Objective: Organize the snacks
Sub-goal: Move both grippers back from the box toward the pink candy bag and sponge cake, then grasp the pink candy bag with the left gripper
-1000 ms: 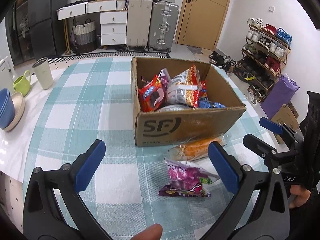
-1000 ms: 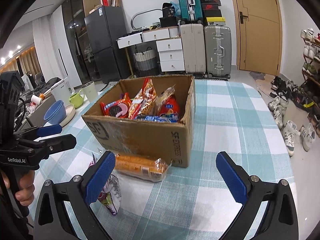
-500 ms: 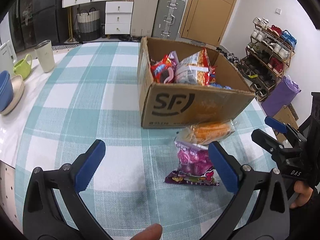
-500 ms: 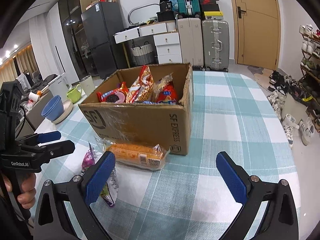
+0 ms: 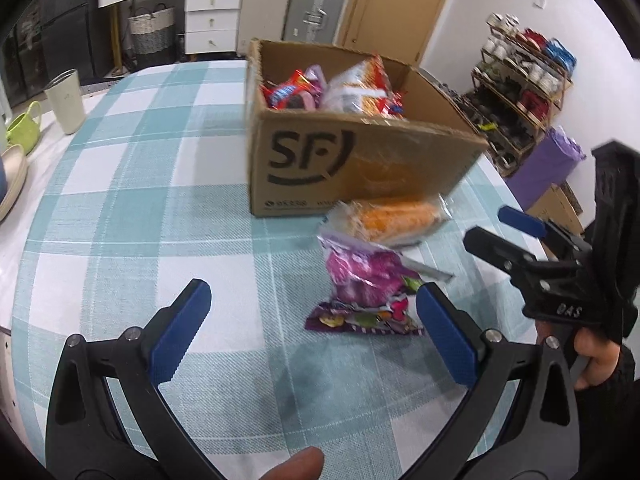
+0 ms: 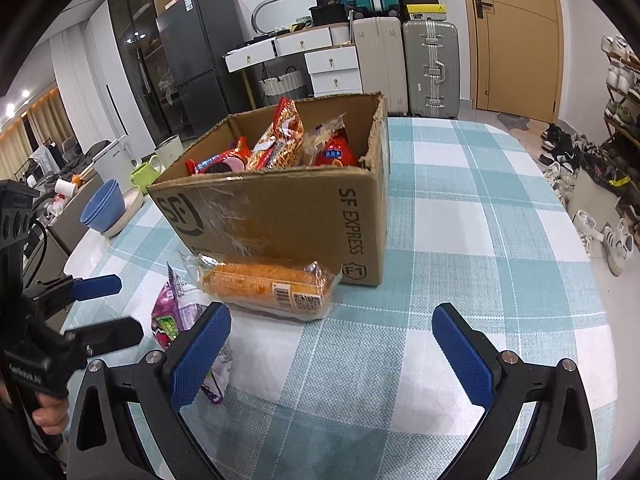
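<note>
Beside the box (image 5: 360, 168), two snack packets, orange (image 5: 394, 220) and pink (image 5: 366, 280), are noted loose while both grippers (image 5: 312, 324) (image 6: 332, 350) are held wide and empty; crushing is judged likely if squeezed hard.

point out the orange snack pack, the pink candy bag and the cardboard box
orange snack pack (image 6: 256, 285): right wrist view, middle of the orange filling.
pink candy bag (image 5: 366, 276): left wrist view, pink centre of the bag.
cardboard box (image 5: 360, 168): left wrist view, front wall, right of the SF logo.

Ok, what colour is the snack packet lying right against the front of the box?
Orange, in a clear wrapper; the right wrist view shows it best.
</note>
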